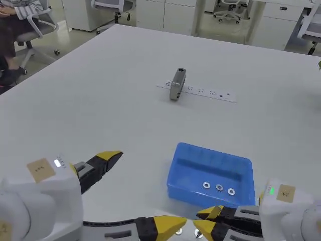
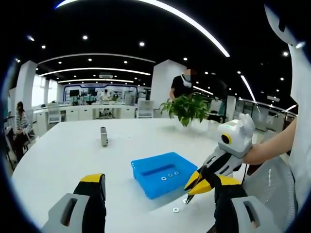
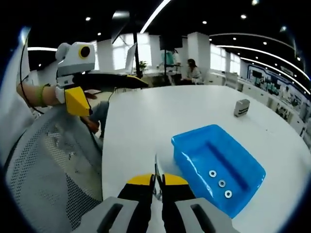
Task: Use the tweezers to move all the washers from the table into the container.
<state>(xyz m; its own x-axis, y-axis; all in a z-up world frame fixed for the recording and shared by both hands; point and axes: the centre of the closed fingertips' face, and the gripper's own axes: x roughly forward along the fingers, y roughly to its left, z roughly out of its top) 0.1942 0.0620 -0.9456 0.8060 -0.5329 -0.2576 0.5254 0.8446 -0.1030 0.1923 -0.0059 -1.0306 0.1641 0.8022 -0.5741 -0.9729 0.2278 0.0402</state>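
Right hand-held gripper (image 3: 156, 180) clamps the tweezers (image 3: 156, 167), left hand-held gripper (image 2: 158, 191) gapes wide; a flat washer (image 2: 175, 209) could skid across the desk (image 2: 73, 155) (thin tips slip).

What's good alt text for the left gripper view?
A blue container holding three washers sits on a white table. From the right, the right gripper points tweezers down near a loose washer. The view's own fingers stand wide apart at the bottom.
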